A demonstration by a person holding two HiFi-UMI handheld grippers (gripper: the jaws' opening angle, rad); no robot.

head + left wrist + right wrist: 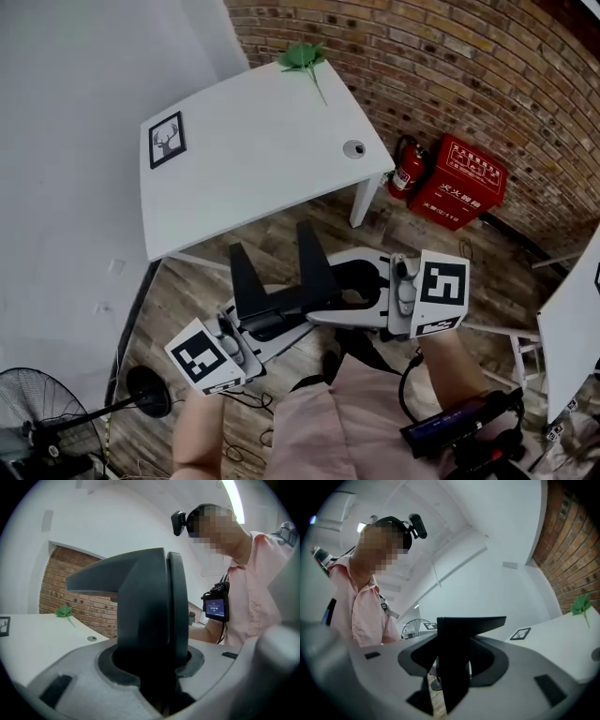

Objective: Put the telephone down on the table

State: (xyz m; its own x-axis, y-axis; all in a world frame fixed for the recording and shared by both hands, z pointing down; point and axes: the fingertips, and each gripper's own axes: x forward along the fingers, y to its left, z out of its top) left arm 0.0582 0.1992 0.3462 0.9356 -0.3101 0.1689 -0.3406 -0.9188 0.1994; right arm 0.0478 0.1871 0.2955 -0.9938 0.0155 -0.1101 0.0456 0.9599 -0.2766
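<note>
Dark plastic fingers of the left gripper [167, 569] stand together, with only a thin seam and nothing between them. Those of the right gripper [454, 630] also look closed into one slab, empty. I find no telephone in any view, neither in the grippers nor on the table [244, 178]. So the main risk, as I judge it, is that there is nothing to put down. Lowering the grippers as they are could only knock them against each other or against the table edge.

At eight o'clock a fan [37, 433] stands on the floor, out of the way. The white table lies at twelve o'clock and nothing blocks its middle. A framed deer picture [167, 140] sits near its ten o'clock corner, a small round cap [353, 148] at two, and a green leaf [302, 56] at the far edge. Beyond, at two o'clock, a fire extinguisher [405, 167] and a red box [464, 183] stand by the brick wall [469, 56].
</note>
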